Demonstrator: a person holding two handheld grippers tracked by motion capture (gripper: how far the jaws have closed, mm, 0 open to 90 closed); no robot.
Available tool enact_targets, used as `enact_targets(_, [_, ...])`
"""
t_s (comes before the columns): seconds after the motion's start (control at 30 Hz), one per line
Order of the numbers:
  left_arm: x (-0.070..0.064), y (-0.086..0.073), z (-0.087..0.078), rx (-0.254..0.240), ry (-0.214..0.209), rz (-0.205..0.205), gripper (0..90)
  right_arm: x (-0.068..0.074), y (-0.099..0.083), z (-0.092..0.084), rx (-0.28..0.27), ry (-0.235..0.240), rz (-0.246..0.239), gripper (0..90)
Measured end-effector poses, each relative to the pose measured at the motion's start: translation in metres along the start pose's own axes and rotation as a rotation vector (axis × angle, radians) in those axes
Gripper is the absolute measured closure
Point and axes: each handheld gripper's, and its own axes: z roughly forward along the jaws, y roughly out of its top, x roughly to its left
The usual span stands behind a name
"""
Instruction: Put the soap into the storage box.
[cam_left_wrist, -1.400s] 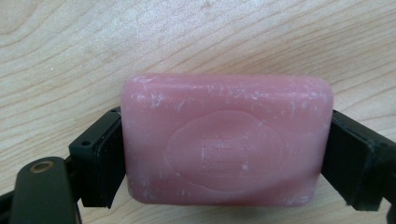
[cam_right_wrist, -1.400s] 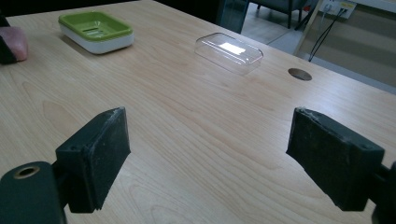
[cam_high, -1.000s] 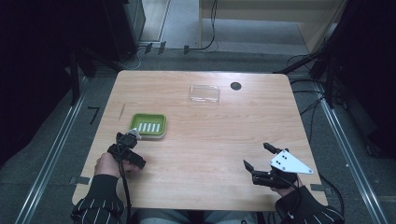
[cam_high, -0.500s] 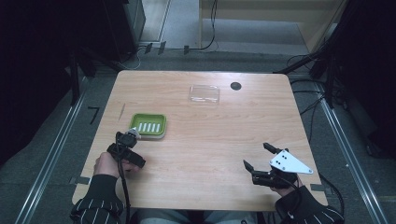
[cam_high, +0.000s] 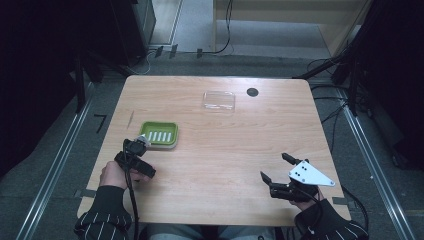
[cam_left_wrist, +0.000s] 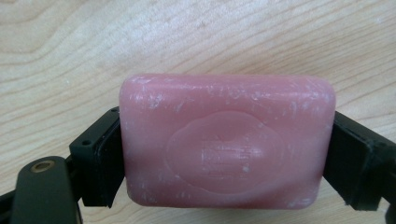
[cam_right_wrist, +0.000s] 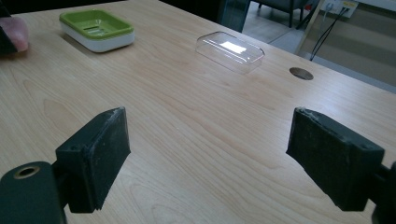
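The left gripper (cam_left_wrist: 224, 154) is clamped on a pink bar of soap (cam_left_wrist: 227, 140): in the left gripper view one black pad presses each short end of the bar, which sits level between them with its stamped oval facing the camera and pale wood grain behind it. In the high view this gripper (cam_high: 141, 142) sits at the lower left of the frame, held by the person's left hand (cam_high: 116, 174), with its tip just beside the near left corner of the green soap dish (cam_high: 160, 134). A corner of the pink soap (cam_right_wrist: 14, 33) also shows at the upper left edge of the right gripper view.

The right gripper (cam_right_wrist: 208, 154) has its jaws wide apart with nothing between them, above bare counter (cam_right_wrist: 187, 130). In the high view it (cam_high: 274, 168) lies at the lower right, well apart from the soap. Beyond its jaws, the green dish (cam_right_wrist: 96, 29) with a white base stands at the upper left of the right gripper view, and a clear plastic lid (cam_right_wrist: 230, 50) rests on the counter near the upper middle, with a small dark round hole (cam_right_wrist: 301, 73) to its right. In the high view the lid (cam_high: 219, 100) and hole (cam_high: 252, 92) lie near the far edge of the counter.
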Motion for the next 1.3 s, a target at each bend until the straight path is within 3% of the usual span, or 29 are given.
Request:
enact_targets(0.13, [0.000, 0.008, -0.004, -0.018, 0.004, 0.006, 13.7, 0.000, 0.000, 0.000, -0.001, 0.001, -0.001, 13.7])
enact_targets(1.3, [0.002, 0.028, -0.017, 0.013, -0.004, 0.053, 13.7, 0.000, 0.000, 0.001, 0.004, 0.003, -0.007, 13.7])
